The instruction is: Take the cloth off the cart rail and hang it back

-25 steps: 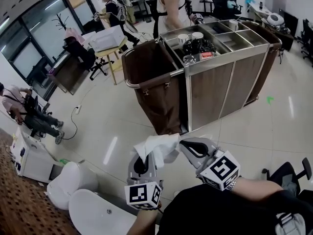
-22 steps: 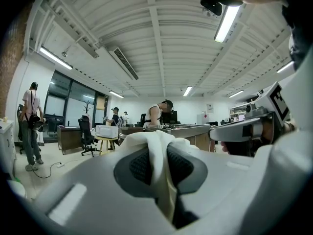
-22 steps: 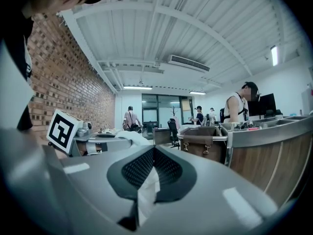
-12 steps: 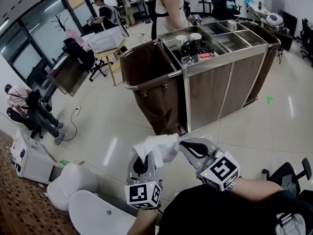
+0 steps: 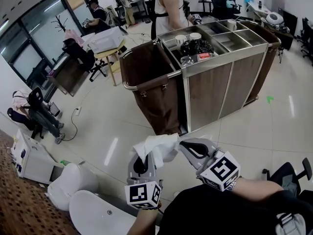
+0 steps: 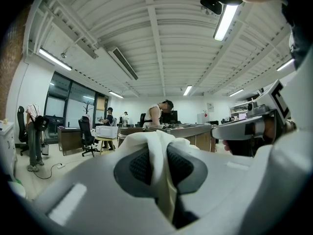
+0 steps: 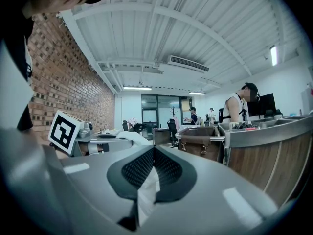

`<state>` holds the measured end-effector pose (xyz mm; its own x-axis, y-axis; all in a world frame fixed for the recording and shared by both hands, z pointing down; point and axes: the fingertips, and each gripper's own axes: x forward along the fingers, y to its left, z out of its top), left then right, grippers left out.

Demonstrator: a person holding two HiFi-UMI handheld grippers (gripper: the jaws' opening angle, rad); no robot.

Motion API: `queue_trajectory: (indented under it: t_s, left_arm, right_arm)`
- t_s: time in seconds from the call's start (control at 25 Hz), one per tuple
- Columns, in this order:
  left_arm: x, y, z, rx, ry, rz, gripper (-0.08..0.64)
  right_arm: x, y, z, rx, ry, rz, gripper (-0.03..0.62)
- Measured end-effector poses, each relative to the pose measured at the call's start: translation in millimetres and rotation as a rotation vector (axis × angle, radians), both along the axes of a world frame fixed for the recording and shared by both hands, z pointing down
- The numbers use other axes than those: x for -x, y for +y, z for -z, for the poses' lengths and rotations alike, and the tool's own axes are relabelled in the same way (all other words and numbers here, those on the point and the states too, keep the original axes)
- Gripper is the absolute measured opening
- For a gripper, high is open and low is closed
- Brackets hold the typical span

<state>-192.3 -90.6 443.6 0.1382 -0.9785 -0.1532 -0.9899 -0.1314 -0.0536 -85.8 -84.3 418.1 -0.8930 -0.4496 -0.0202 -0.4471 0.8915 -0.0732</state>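
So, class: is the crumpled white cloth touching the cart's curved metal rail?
Apart. The head view shows floor tiles between the white cloth and the metal rail.

A glossy tiled floor [image 5: 117,126] bears the cart [image 5: 210,89]. Two white cups [image 5: 183,38] stand in its top tray

**A:** cloth [image 5: 157,147] is all bunched up, can't make out its edges, and it covers the left gripper [image 5: 148,156] tips in the head view.

**B:** yep. The dark pile [image 5: 195,46] in the cart [image 5: 210,87] top tray is too small to name, and the office chair [image 5: 292,173] bottom right gets cut off by the edge.
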Motion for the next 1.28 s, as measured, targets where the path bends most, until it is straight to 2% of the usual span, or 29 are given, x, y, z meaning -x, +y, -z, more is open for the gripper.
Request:
queue_trajectory:
  t_s: [0.24, 0.36, 0.4, 0.52, 0.72, 0.84, 0.96, 1.2, 1.28]
  left_arm:
    - [-3.5, -3.7, -0.7, -0.004, -0.001, -0.014, 0.034]
    - [-4.1, -5.8, -1.0, -0.001, 0.001, -0.011, 0.034]
    - [-3.8, -6.2, -1.4, 0.003, 0.005, -0.007, 0.034]
    - [-3.5, -7.5, -1.1, 0.006, 0.008, -0.003, 0.034]
    - [-5.1, -9.6, 3.9, -0.008, -0.006, -0.012, 0.034]
    - [-4.8, -11.5, 3.8, -0.005, -0.002, -0.005, 0.034]
    - [-3.5, -14.0, 7.2, -0.006, -0.004, -0.001, 0.034]
    - [-1.4, -17.0, 30.7, -0.03, -0.02, 0.017, 0.034]
    - [-2.7, -19.7, 42.9, -0.044, -0.031, 0.019, 0.034]
  right_arm:
    - [-1.7, -3.3, -1.5, 0.003, -0.001, 0.0, 0.0]
    - [-3.4, -11.2, -3.0, -0.088, -0.001, 0.004, 0.0]
    - [-3.6, -11.9, -3.0, -0.087, -0.001, 0.004, 0.0]
    - [-2.7, -7.6, -0.8, 0.006, -0.003, 0.001, 0.0]
    - [-3.0, -10.0, -0.8, 0.004, -0.005, 0.002, 0.0]
    - [-4.5, -15.5, -3.2, -0.043, -0.003, 0.006, 0.0]
    - [-4.9, -14.7, -3.2, 0.007, -0.006, 0.008, 0.0]
    - [-12.2, -27.3, -6.2, -0.134, -0.011, 0.023, 0.0]
    - [-15.0, -30.8, -6.1, -0.148, -0.014, 0.029, 0.0]
